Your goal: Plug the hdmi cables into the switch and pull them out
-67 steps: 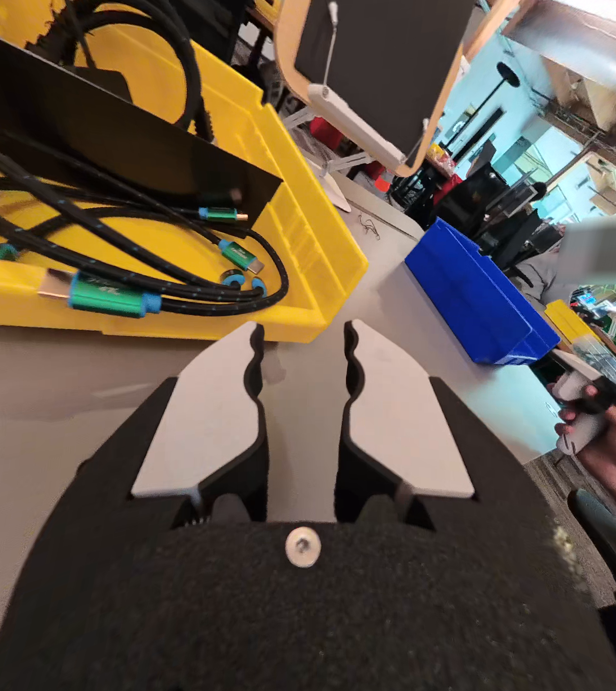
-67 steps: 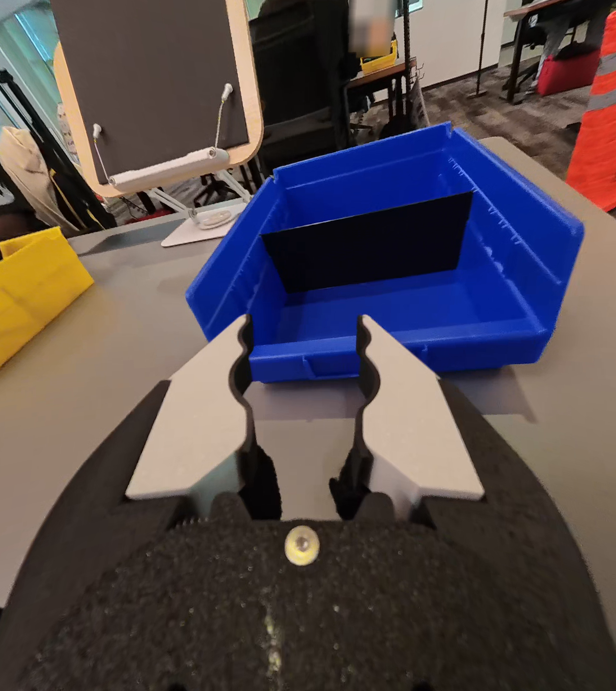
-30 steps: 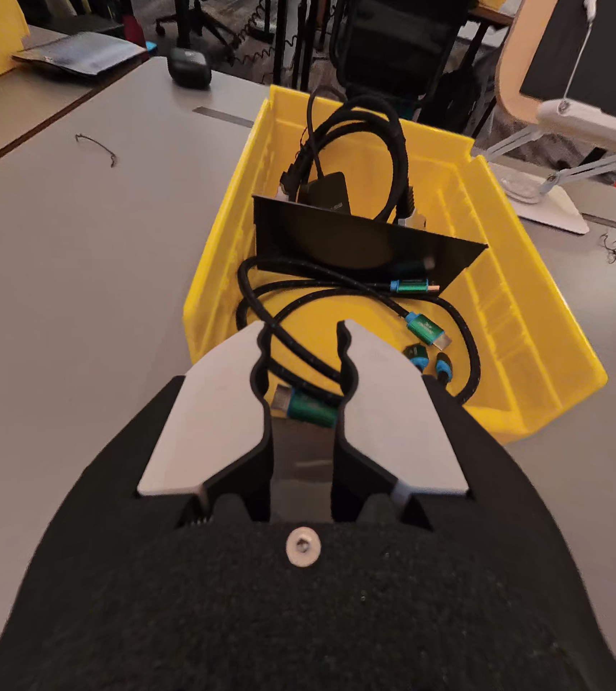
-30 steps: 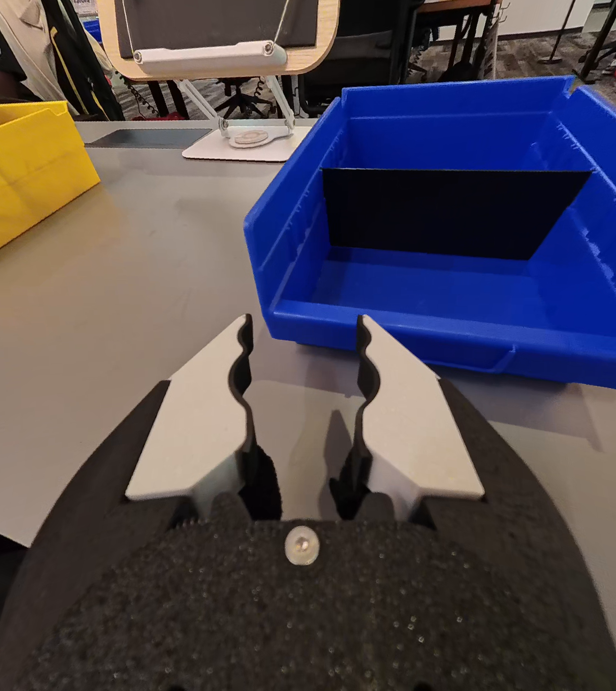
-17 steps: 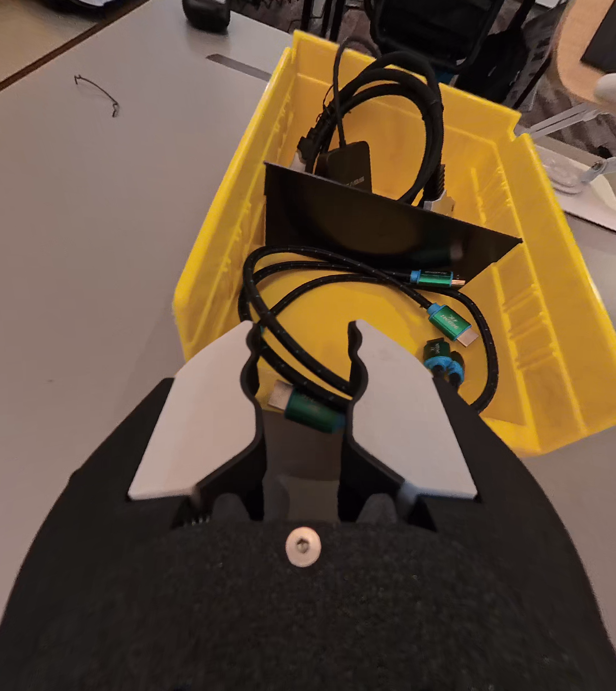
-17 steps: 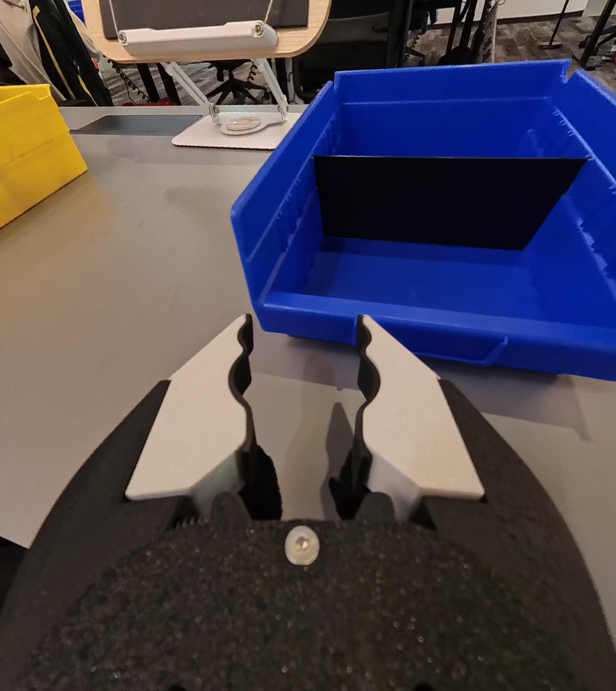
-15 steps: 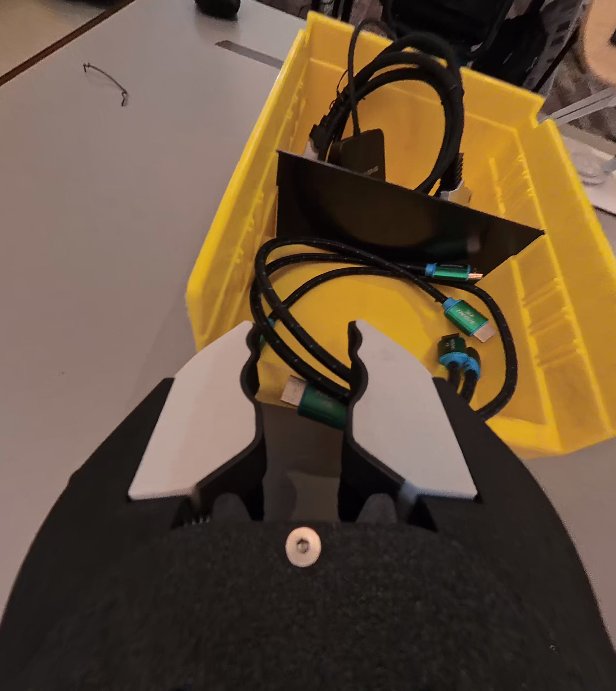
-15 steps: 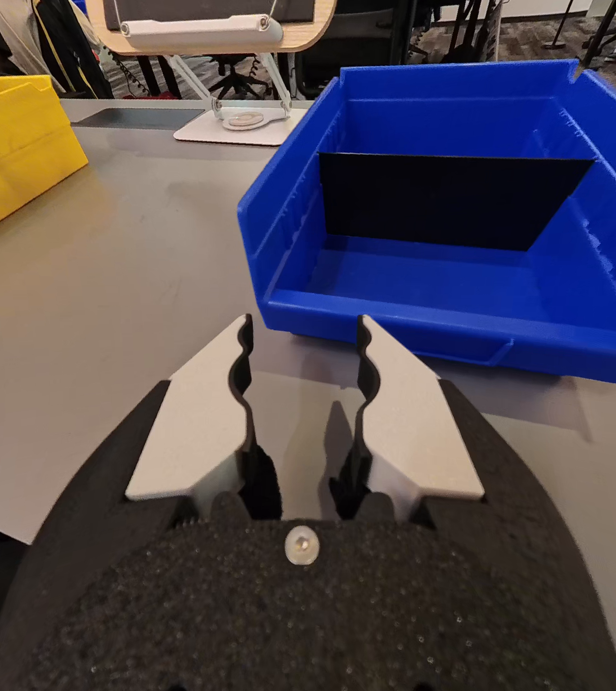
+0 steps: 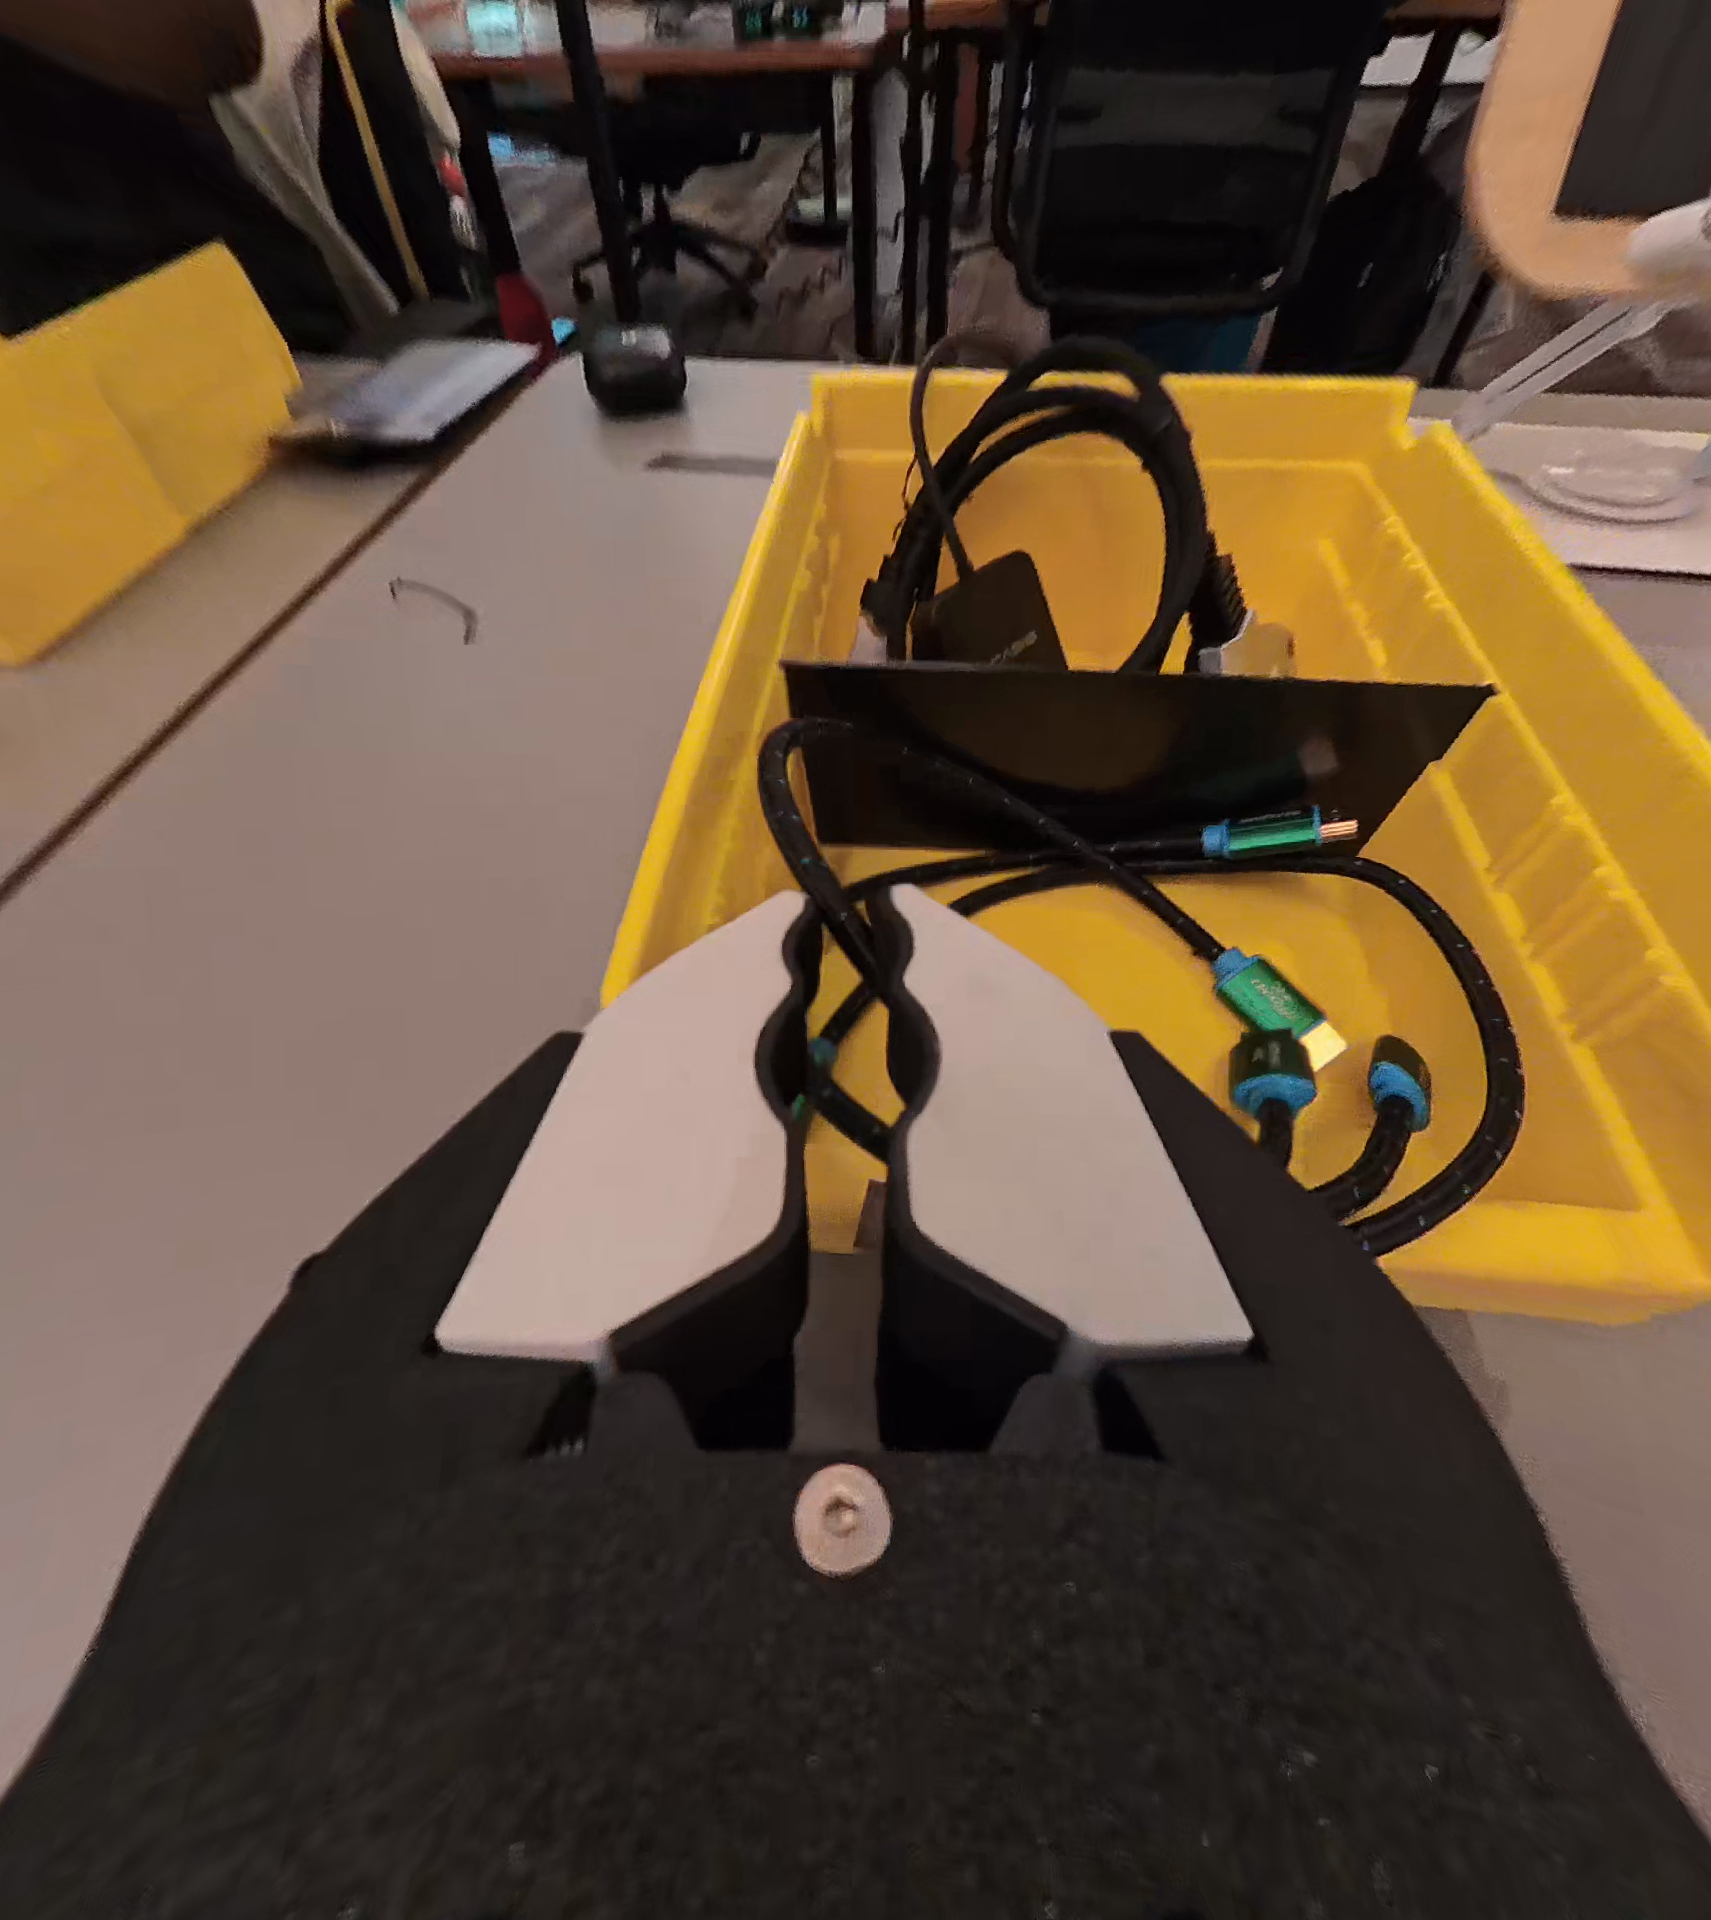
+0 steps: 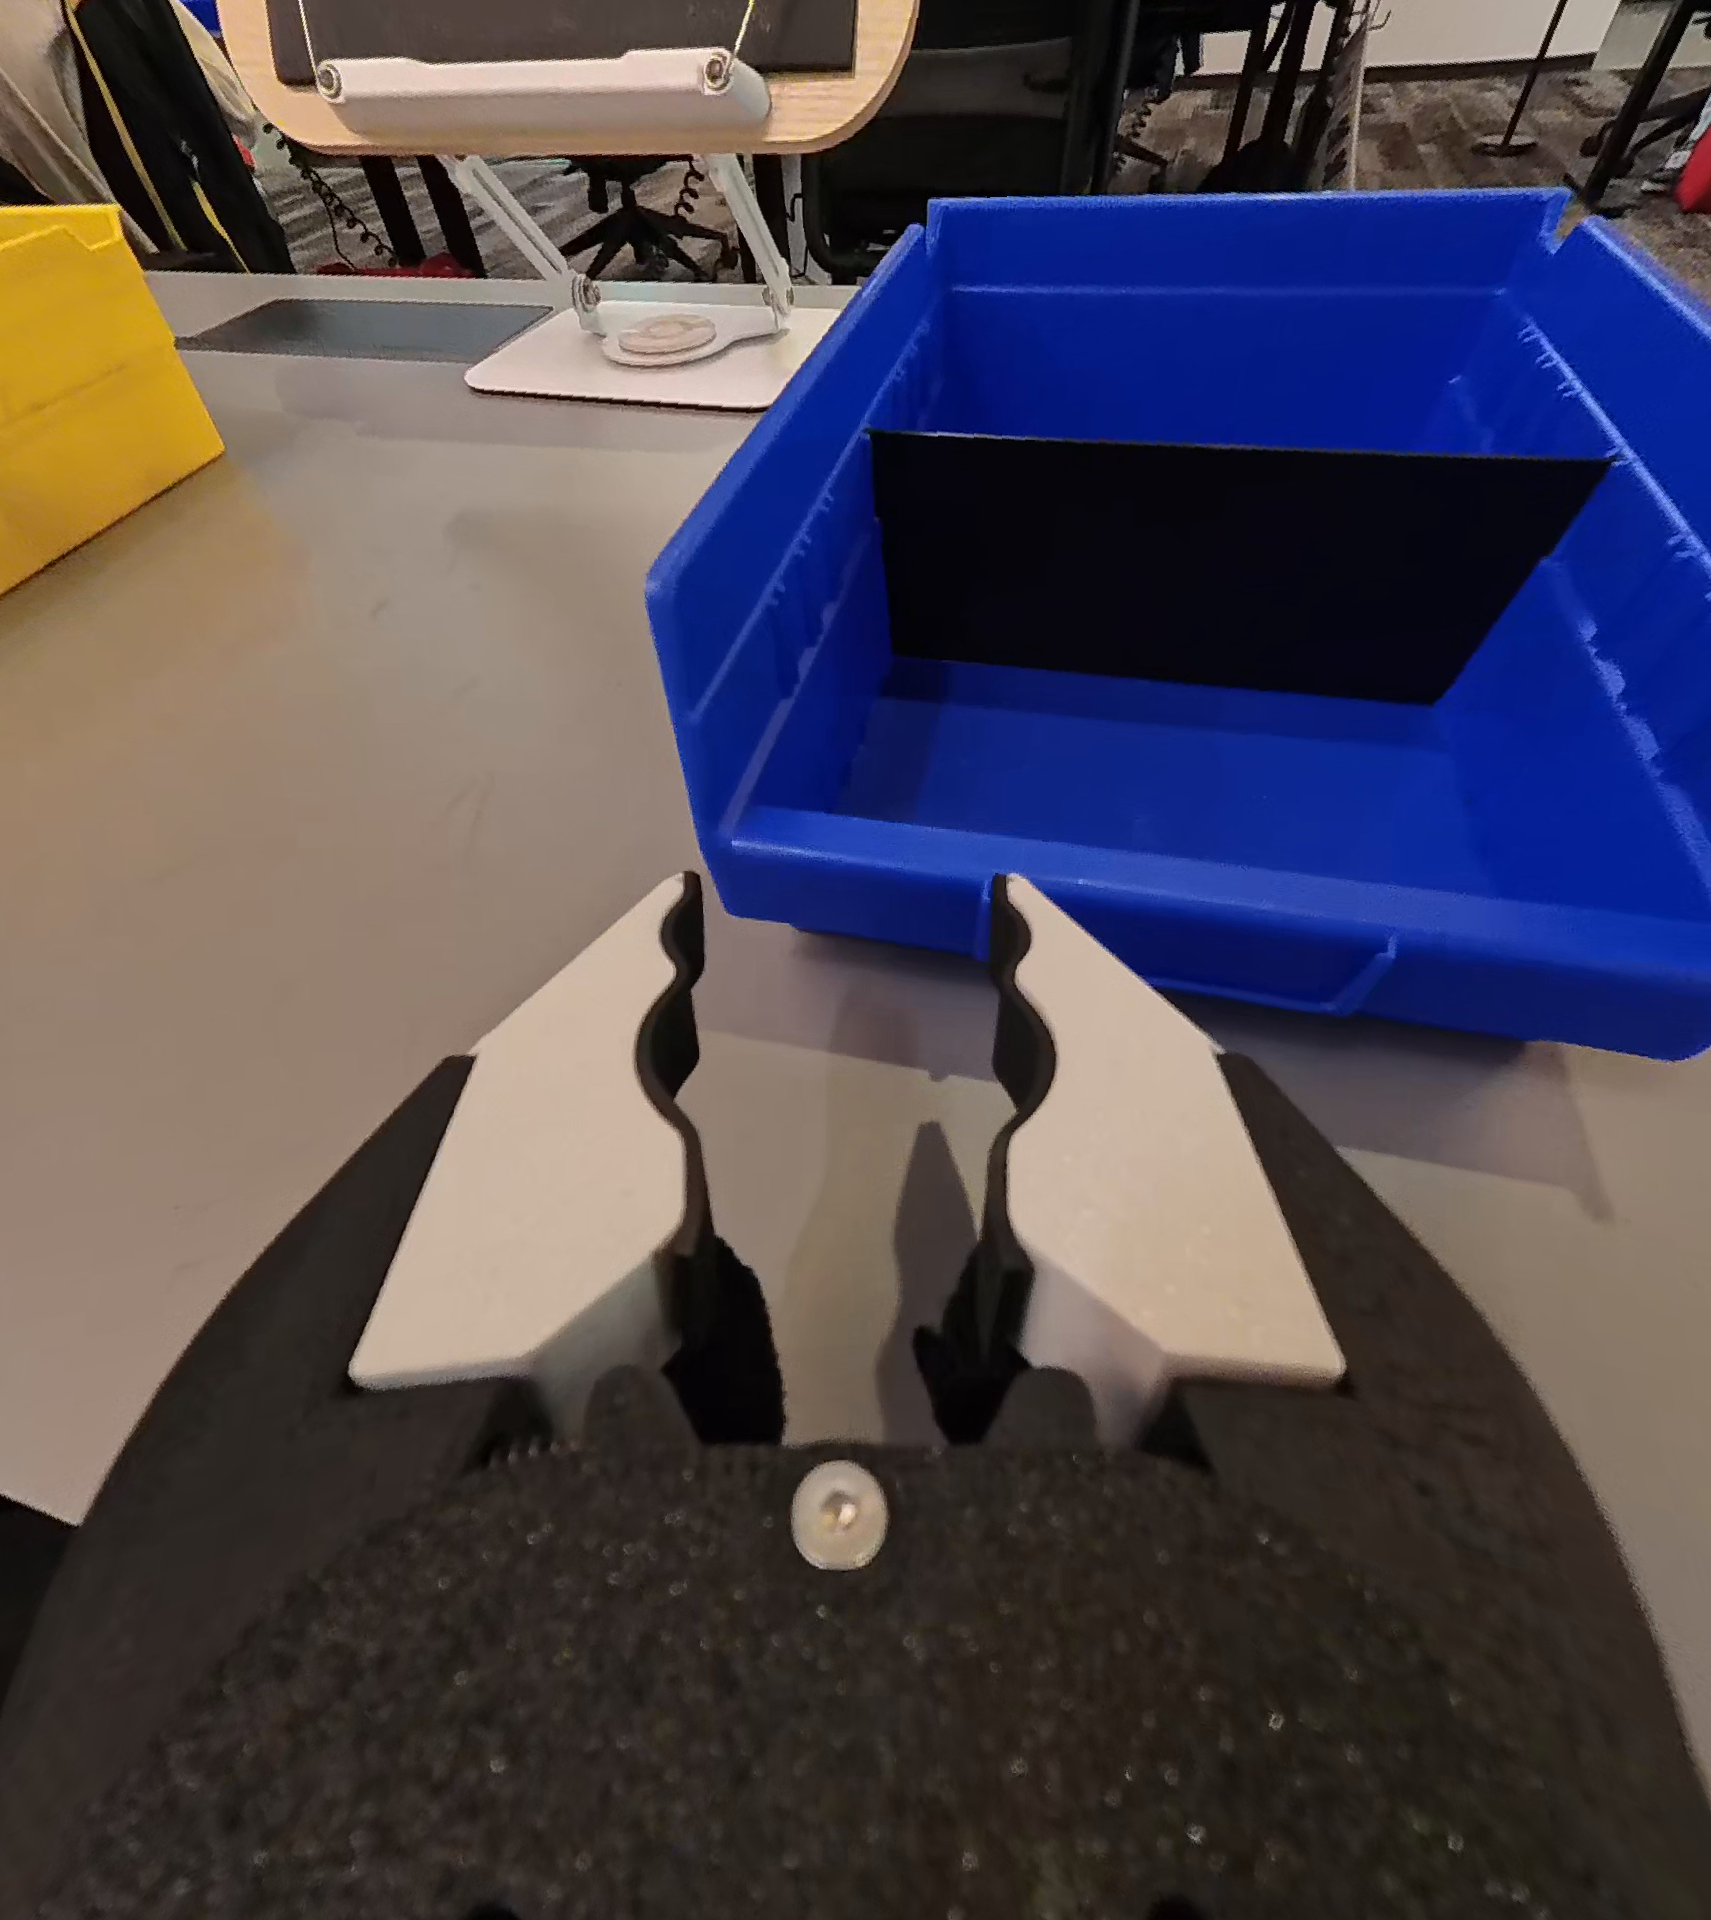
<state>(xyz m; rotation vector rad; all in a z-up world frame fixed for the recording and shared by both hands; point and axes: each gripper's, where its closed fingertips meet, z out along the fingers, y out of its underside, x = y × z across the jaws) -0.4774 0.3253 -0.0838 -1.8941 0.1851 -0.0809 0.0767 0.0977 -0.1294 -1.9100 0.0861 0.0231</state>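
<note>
On the grey table (image 9: pixel 311 883), a yellow bin (image 9: pixel 1609 852).

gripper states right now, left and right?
Left gripper: shut on the black braided HDMI cable at the front of the yellow bin.
Right gripper: open, holding nothing, before the blue bin.

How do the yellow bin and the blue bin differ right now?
The yellow bin holds braided HDMI cables and a black switch; the blue bin's near compartment is empty. The left gripper reaches into the yellow one; the right gripper waits before the blue. Both have black dividers.
</note>
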